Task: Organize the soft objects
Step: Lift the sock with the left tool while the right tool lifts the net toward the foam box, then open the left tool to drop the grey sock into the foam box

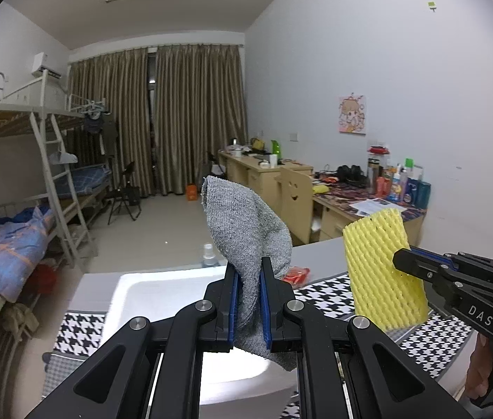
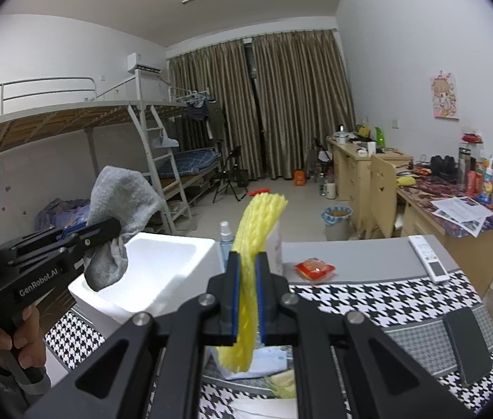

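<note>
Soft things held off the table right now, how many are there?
2. A gray sock is clamped in the left tool, and a yellow foam net in the right tool. Others may be hidden.

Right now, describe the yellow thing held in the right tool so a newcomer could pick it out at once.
Start at the table with the houndstooth cloth and the white foam box. Just right of the box, the right tool is shut on a yellow foam net sleeve, held upright. Unlike the limp grey sock in the left tool, it is bright yellow with a diamond mesh.
</note>
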A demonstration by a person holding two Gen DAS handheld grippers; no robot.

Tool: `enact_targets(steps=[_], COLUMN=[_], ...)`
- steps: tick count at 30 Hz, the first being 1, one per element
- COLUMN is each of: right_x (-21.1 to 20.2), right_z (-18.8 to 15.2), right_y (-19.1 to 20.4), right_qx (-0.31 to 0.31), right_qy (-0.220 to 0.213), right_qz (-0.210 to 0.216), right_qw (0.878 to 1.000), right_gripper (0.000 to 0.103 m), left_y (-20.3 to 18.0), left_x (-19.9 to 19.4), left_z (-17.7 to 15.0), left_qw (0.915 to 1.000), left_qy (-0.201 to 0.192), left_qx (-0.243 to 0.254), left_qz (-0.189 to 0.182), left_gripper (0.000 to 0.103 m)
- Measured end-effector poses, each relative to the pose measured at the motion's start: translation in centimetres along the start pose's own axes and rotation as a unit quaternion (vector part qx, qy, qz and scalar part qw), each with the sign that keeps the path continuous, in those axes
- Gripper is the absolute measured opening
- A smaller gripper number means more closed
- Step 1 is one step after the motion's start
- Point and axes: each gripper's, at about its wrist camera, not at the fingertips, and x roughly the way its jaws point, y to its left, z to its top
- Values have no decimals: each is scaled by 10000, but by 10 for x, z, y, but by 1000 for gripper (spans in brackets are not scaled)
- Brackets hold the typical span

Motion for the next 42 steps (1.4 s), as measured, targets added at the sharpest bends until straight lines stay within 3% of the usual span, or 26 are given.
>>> enact_targets(steps=[16,32,34,36,38,42], right_x=[24,39,39,40,41,42], right_z=[11,14,14,14,15,17], right_y=[26,43,45,44,44,44], right_qx=[-145,-234,-248,-256,-259,-252], right_qy=[72,157,147,139,136,125], right_qz=[440,563,563,528,509,461], right_qw=[9989,9980,9980,9982,9983,9985], right_gripper=[11,11,11,11,11,11], left_y=[28,45,48,54,60,65], left_x=[0,22,25,25,22,18], left_z=[-4,-12,-15,-16,-17,-19], left_qw=[9987,9970,9969,9969,9966,9961], left_qy=[46,386,426,409,331,232], left_qx=[-180,-234,-226,-295,-424,-465], left_qz=[482,635,628,597,624,719], left_gripper=[12,16,26,56,73,96])
